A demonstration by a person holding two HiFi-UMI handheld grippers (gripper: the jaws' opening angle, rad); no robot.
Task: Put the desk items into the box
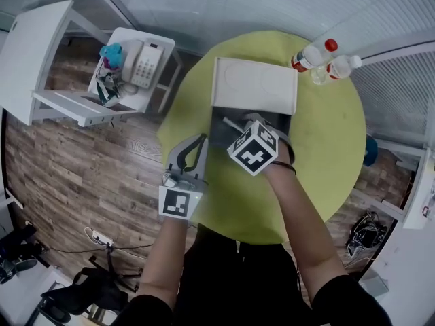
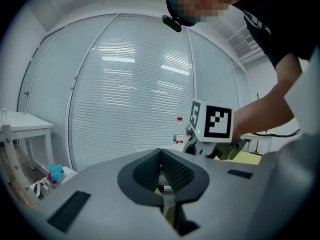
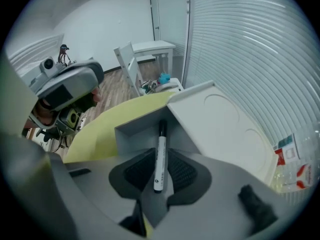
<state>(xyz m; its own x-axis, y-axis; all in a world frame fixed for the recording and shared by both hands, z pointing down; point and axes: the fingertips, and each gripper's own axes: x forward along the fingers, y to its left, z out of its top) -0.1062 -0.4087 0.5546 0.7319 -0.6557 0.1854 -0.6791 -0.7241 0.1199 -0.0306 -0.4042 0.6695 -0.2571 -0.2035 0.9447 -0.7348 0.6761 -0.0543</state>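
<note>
Green table (image 1: pixel 326 148) | right tongs (image 3: pixel 160 156) angled down, pinching marker (image 3: pixel 160 139) over box (image 3: pixel 134 129) | left tongs (image 2: pixel 161 156) pressed together

A round yellow-green table (image 1: pixel 333 168) stands on a floor (image 1: pixel 75 175) of brown wood-look planks. Past the table's far edge runs a curving wall of white slatted blinds (image 1: pixel 272 2), closed from top to bottom. In the left gripper view their slats carry pale streaks of reflected ceiling light. Off the table's far-left edge sits a white chair (image 1: pixel 68 106) (a telephone (image 1: pixel 146 63) and a teal soft toy (image 1: pixel 112 54) lie on its seat). Beyond the chair is a white side table (image 1: pixel 34 53). The right gripper view shows a plain white wall (image 3: pixel 110 19) behind this furniture. Cables (image 1: pixel 102 240) trail over the floor off the table's near-left edge.
</note>
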